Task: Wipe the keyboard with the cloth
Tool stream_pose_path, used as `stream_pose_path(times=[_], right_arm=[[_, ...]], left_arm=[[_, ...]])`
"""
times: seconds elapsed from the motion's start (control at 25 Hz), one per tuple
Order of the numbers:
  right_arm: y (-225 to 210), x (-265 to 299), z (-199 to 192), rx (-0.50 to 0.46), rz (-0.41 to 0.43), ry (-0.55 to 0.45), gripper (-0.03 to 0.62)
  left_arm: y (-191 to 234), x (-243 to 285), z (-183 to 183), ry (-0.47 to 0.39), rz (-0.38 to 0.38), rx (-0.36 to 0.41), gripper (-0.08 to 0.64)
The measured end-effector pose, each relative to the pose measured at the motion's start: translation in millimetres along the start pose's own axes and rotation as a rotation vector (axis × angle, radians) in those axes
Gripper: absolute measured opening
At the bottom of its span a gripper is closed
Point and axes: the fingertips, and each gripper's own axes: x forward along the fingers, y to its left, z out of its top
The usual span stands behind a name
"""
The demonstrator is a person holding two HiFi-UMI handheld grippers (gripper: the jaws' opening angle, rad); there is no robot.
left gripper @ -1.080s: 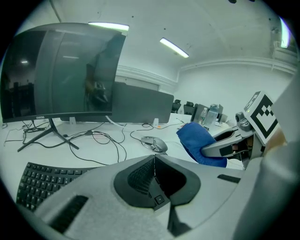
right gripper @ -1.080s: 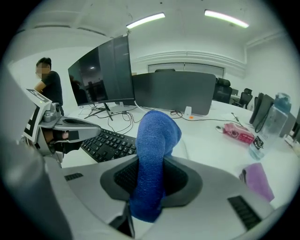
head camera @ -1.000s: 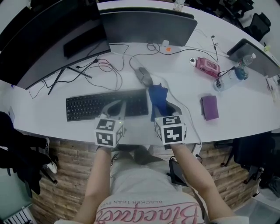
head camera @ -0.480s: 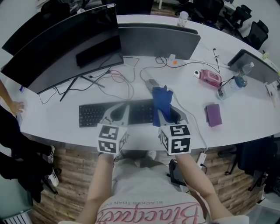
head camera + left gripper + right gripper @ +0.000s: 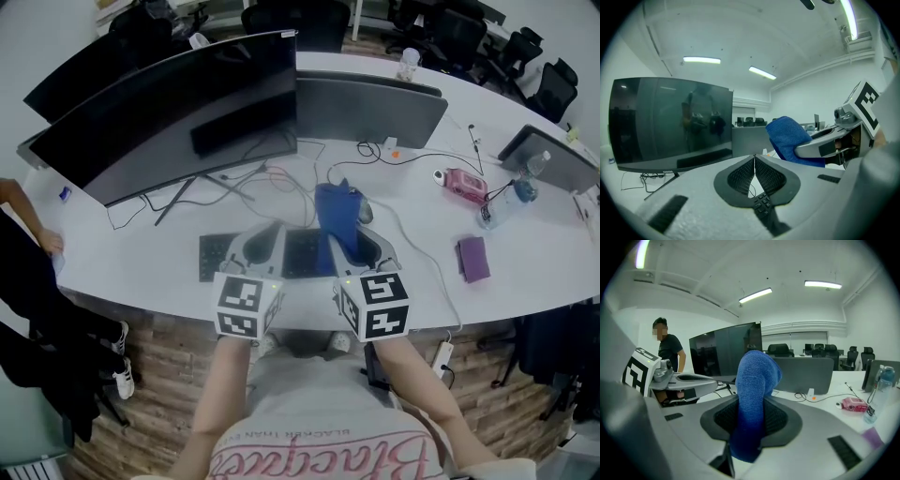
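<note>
The only writing that can be read is on the person's shirt point(image 5: 319, 457) at the 6 o'clock edge of the head view. It is upside down, with a small line "BLACKER THAN EVE" that runs out of legibility above larger script starting "Blacque", cut by the frame. The marker cubes carry only black-and-white squares, and any logo on the curved monitor point(image 5: 187, 103) is too small to read. The right gripper point(image 5: 751, 401) is clamped on the blue cloth point(image 5: 757, 376). The cloth stands up in a folded hump above the jaws and hangs out below them, hiding the fingertips. The left gripper point(image 5: 754, 161) is closed tip to tip with nothing between its jaws. A few keys of the keyboard point(image 5: 761, 202) show through the gap behind the tips. In the head view the keyboard point(image 5: 216, 255) lies on the white desk point(image 5: 141, 253), directly under both grippers. Only its 9 o'clock end and a strip between the two are exposed, and its right end is lost beneath the cloth. Whether the cloth touches the keys cannot be told. At the keyboard's 11 o'clock stands the monitor, and at its 3 o'clock, well apart, lies a purple flat item point(image 5: 472, 258). Another person point(image 5: 670, 352) stands past the left gripper in the right gripper view.
</note>
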Motion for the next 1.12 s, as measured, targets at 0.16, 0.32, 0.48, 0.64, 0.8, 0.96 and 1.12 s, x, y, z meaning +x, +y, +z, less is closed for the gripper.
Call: stream_pose_path(times=[0.16,0.32,0.48,0.64,0.8,0.96,1.12], right_arm=[[30.9,3.3,24.0,-0.025,0.038,-0.076,0.110],[56.4,4.5,43.7,-0.043,0.087,-0.165,0.110],[72.0,1.3,57.5,-0.075,0.096,-0.244,0.110],[83.0,-4.9,68.7,-0.109,0.100,-0.316,0.110],[88.6,-6.9,73.2,-0.121,0.089,-0.345,0.110],[92.3,-5.2,73.7,-0.134,0.067,-0.344,0.110],[95.9,-3.4,76.4,-0.138,0.057,-0.353,0.109]], left_arm=[[14.6,-12.9,15.7,-0.041,0.011,0.027,0.006],[27.8,-26.1,40.0,-0.128,0.065,0.093,0.006],[30.9,-37.8,62.3,-0.226,0.081,0.136,0.006],[29.7,-47.0,77.6,-0.301,0.081,0.146,0.006],[29.3,-53.9,85.5,-0.344,0.075,0.160,0.006],[31.8,-55.7,84.6,-0.338,0.065,0.159,0.006],[35.3,-59.3,84.0,-0.343,0.067,0.144,0.006]])
